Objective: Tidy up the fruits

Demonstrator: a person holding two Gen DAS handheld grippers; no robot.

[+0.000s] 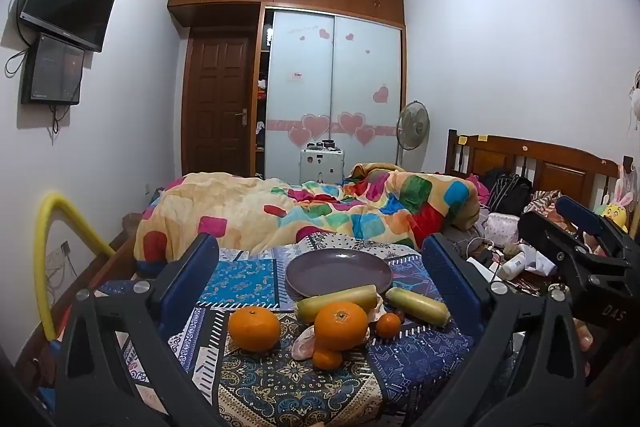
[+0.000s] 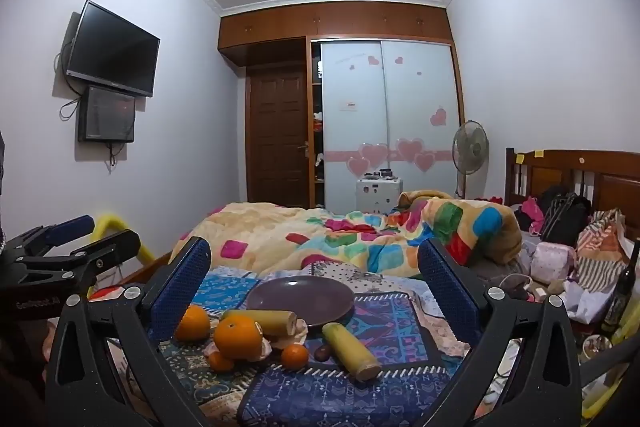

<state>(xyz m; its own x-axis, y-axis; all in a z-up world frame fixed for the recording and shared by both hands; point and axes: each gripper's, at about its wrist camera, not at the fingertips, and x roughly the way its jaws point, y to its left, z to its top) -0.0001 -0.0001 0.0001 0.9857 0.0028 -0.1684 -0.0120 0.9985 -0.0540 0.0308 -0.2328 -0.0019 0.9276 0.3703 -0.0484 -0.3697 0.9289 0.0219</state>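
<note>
A purple plate (image 1: 338,269) (image 2: 300,297) lies empty on a patterned cloth on the bed. In front of it lie two large oranges (image 1: 254,329) (image 1: 340,325), two small tangerines (image 1: 388,325) (image 1: 327,359), and two yellow-green cut banana pieces (image 1: 418,305) (image 1: 340,301). In the right wrist view they show as oranges (image 2: 193,323) (image 2: 237,337), tangerines (image 2: 294,355) (image 2: 220,361), banana pieces (image 2: 350,349) (image 2: 264,321) and a small dark fruit (image 2: 322,351). My left gripper (image 1: 320,287) and right gripper (image 2: 314,291) are both open, empty, short of the fruit.
A rumpled colourful quilt (image 1: 304,211) lies behind the plate. Bags, bottles and clutter (image 2: 560,267) fill the bed's right side by the wooden headboard (image 2: 580,175). A yellow foam tube (image 1: 52,235) stands at left. A fan (image 1: 412,127) and wardrobe (image 1: 332,95) are at the back.
</note>
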